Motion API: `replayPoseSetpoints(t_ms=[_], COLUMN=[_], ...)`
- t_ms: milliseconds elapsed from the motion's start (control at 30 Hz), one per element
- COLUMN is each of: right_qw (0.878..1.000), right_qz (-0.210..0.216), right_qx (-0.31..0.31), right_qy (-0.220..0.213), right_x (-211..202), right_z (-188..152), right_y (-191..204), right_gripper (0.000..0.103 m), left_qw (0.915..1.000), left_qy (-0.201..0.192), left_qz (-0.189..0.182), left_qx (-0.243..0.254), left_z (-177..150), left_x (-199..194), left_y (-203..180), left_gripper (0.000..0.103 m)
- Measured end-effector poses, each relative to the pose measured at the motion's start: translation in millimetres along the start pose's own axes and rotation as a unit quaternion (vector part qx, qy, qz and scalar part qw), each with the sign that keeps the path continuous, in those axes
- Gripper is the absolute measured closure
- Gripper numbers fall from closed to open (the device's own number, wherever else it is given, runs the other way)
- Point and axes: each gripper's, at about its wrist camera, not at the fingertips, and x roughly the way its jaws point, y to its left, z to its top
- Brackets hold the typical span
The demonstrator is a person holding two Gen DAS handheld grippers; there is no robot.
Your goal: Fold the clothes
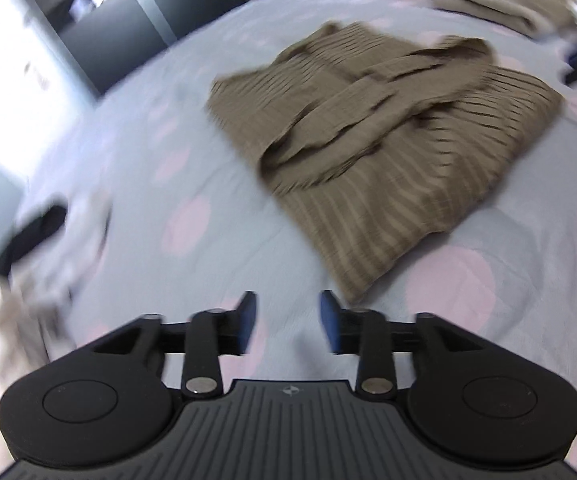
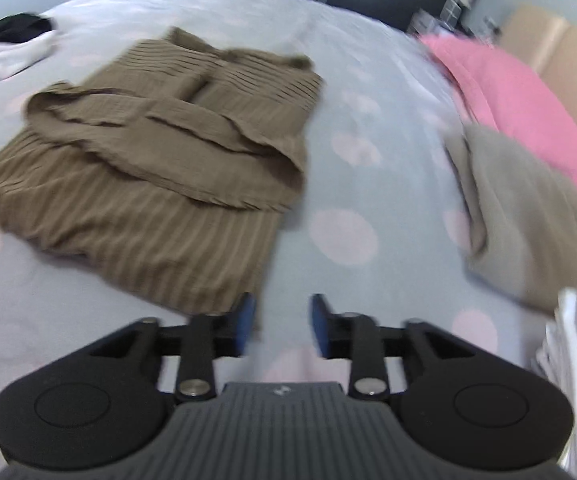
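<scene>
A brown ribbed garment (image 1: 384,136) lies on the bed with its sleeves laid across its body. It also shows in the right wrist view (image 2: 160,152). My left gripper (image 1: 287,320) is open and empty, held above the sheet just short of the garment's near corner. My right gripper (image 2: 282,322) is open and empty, close to the garment's near right hem. Both views are blurred by motion.
The bed sheet (image 2: 368,120) is grey with pink dots. A folded beige garment (image 2: 528,216) and a pink pillow (image 2: 520,112) lie to the right. A pile of white and black clothes (image 1: 36,248) lies to the left. A white striped item (image 2: 576,360) is at the right edge.
</scene>
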Motion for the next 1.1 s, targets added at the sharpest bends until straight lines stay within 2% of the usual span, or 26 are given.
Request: replayPoseSetpoints(t_ms=[133,200,267,400,433,500,633,733,800,833,867,900,933,967,1067,1100], right_qw=[0.992,0.982,0.972,0.944,0.936,0.920,0.891,0.885,0.890,0.893,0.896,0.898,0.900,0.902,0.905,0.905], right_qz=[0.006,-0.003,-0.014,-0.048,-0.062,-0.088,-0.125,-0.143,-0.148,-0.148,-0.147,-0.146,-0.147,-0.147,-0.152,-0.152], right_qx=[-0.125,-0.185,-0.232,-0.322,-0.343,-0.381,-0.433,-0.438,-0.425,-0.419,-0.414,-0.409,-0.404,-0.399,-0.390,-0.389], right_qy=[-0.028,-0.039,-0.044,-0.041,-0.036,-0.032,-0.058,-0.066,-0.069,-0.069,-0.069,-0.068,-0.069,-0.073,-0.082,-0.084], right_x=[-3,-3,0,13,19,31,47,57,62,64,64,65,63,61,52,49], right_z=[-6,-11,-18,-37,-42,-53,-64,-59,-53,-51,-48,-46,-44,-42,-33,-30], right_y=[42,61,73,92,96,101,111,113,109,107,104,101,99,97,88,85], right_gripper=[0.062,0.054,0.053,0.052,0.052,0.052,0.052,0.053,0.054,0.058,0.066,0.083,0.091,0.092,0.097,0.098], left_qw=[0.9946,0.9872,0.9758,0.9457,0.9393,0.9319,0.9204,0.9156,0.9187,0.9240,0.9314,0.9364,0.9406,0.9446,0.9692,0.9729], left_qy=[-0.015,-0.022,-0.024,-0.013,-0.012,-0.022,-0.038,-0.047,-0.043,-0.037,-0.031,-0.033,-0.036,-0.039,-0.034,-0.032], left_qz=[0.018,0.031,0.053,0.102,0.119,0.139,0.164,0.180,0.191,0.190,0.180,0.177,0.174,0.172,0.124,0.113], left_qx=[0.101,0.155,0.211,0.308,0.322,0.334,0.353,0.356,0.343,0.330,0.315,0.302,0.289,0.277,0.210,0.199], left_z=[4,0,-7,-24,-27,-30,-29,-26,-20,-16,-11,-8,-4,0,19,23], left_x=[-1,2,10,34,40,50,68,81,88,90,89,86,82,78,56,49], left_y=[-41,-61,-80,-111,-115,-118,-123,-125,-122,-119,-115,-110,-104,-99,-74,-69], left_gripper=[0.061,0.054,0.051,0.051,0.051,0.051,0.056,0.070,0.077,0.079,0.086,0.093,0.094,0.098,0.100,0.100])
